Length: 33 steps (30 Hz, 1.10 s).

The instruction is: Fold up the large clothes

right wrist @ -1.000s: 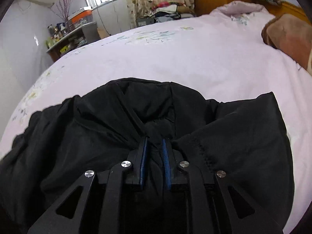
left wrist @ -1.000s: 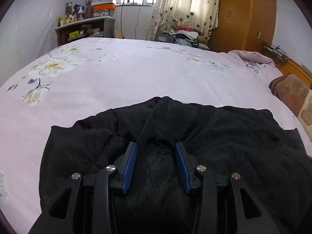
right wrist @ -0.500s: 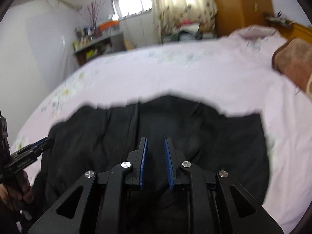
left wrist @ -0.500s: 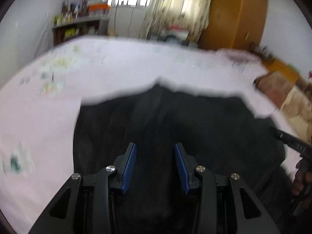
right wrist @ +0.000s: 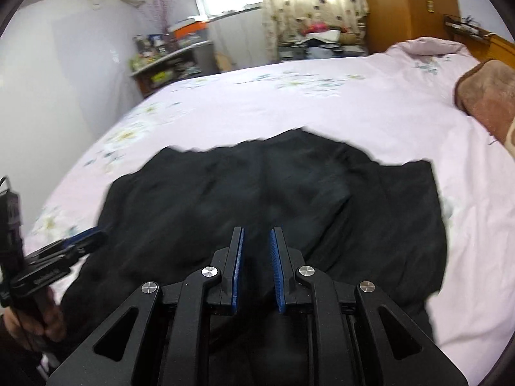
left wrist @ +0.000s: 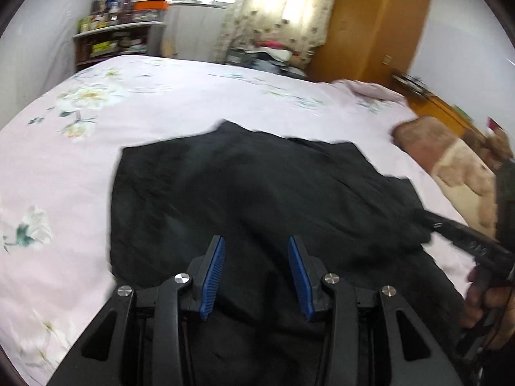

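A black garment (left wrist: 257,199) lay spread on a pink floral bedsheet (left wrist: 180,109). The left gripper (left wrist: 256,273) and right gripper (right wrist: 256,263) hovered above it, jaws parted and pinching nothing. This looked like repositioning between folds; next, each likely needed to descend onto an edge

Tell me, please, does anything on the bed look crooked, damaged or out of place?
The black garment lies unevenly on the pink bedsheet: its far edge is wavy, with a bump in the middle, not straight. Nothing looks spilled or torn, though the pictures are blurred.
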Each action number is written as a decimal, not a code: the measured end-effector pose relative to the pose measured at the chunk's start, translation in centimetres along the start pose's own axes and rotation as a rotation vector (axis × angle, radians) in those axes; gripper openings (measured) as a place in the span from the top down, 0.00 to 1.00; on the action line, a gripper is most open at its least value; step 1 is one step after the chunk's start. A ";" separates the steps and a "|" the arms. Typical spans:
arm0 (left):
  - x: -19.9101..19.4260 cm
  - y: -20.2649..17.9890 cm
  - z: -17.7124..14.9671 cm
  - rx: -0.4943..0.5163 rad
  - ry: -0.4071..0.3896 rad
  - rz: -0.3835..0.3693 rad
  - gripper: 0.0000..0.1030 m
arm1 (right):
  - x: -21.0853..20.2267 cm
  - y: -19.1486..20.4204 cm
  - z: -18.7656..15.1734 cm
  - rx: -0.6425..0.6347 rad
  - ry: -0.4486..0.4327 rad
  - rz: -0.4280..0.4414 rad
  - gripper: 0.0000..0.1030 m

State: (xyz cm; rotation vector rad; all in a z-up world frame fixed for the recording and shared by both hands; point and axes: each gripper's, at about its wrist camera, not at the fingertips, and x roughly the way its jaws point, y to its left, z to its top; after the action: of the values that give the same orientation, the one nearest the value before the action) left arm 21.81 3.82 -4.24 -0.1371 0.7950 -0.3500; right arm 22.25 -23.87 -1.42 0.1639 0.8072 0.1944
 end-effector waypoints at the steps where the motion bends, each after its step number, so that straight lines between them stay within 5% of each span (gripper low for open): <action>1: 0.3 -0.5 -0.6 0.007 0.020 -0.016 0.58 | 0.2 0.6 -0.8 -0.003 0.017 0.020 0.84; 7: 4.8 -0.8 -3.1 0.020 0.127 0.021 0.57 | 5.5 -0.3 -5.0 0.021 0.185 -0.010 0.84; 18: 5.6 -1.3 -3.0 0.016 0.128 0.048 0.57 | 7.1 -1.1 -5.6 0.036 0.194 -0.009 0.84; 27: -0.8 -2.5 -3.2 0.025 0.114 0.071 0.57 | -1.3 0.1 -5.6 0.032 0.117 -0.044 0.80; 33: -6.4 -2.8 -5.3 0.041 0.096 0.126 0.57 | -8.0 -0.2 -7.9 0.039 0.078 -0.062 0.68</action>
State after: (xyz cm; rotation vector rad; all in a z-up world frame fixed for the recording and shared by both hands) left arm 13.15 3.54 -2.88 -0.0317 0.8868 -0.2552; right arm 11.08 -25.37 -1.23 0.1687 0.8926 0.1275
